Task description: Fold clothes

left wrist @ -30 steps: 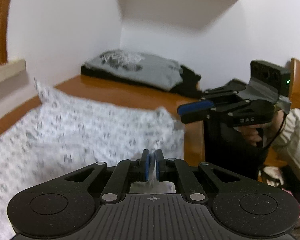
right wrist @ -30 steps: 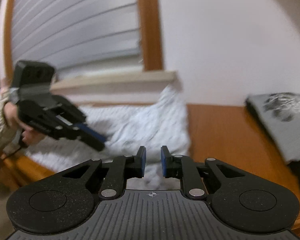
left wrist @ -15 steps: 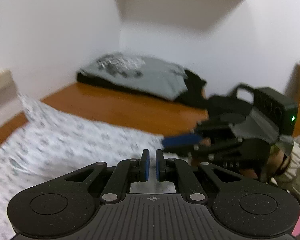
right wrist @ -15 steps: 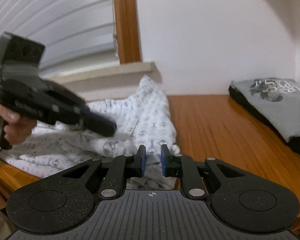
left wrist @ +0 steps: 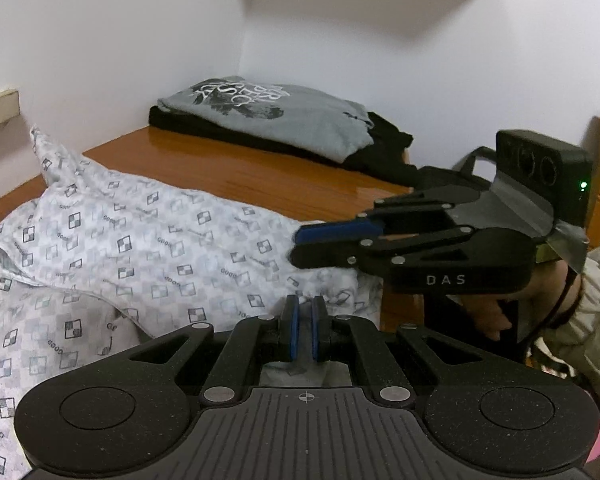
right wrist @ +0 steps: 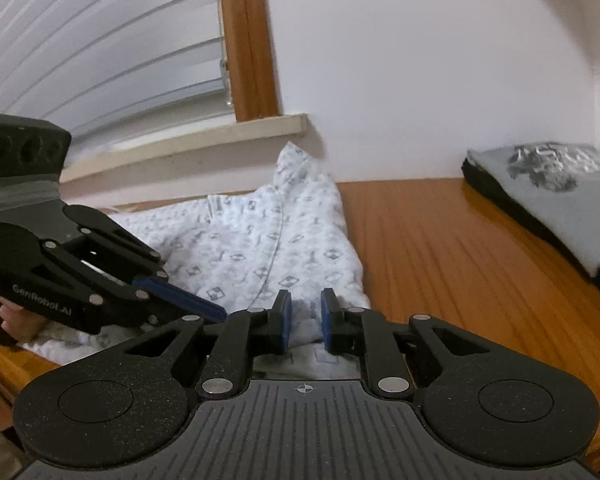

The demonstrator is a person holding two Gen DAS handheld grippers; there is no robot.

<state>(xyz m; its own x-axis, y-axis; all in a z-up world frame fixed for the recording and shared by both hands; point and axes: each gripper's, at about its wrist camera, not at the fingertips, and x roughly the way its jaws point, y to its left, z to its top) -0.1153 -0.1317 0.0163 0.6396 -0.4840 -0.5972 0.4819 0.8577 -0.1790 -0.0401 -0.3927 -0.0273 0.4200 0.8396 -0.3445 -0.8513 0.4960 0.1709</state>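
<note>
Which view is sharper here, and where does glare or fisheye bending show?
Left wrist view: crisp, print on the patterned garment readable, sheen on the wooden table. Right wrist view: softer, grey T-shirt blurred at the edge, window blinds bowed by the lens.

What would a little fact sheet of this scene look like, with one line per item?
surface: wooden table
garment being worked: white patterned shirt, spread and rumpled on the table
left claw: narrow gap between the pads, nothing held, at the shirt's near edge
right claw: open, over the shirt's edge, nothing held
finished pile: grey printed T-shirt folded on top of a black garment, far corner by the wall
backdrop: window blinds and sill behind the shirt
</note>
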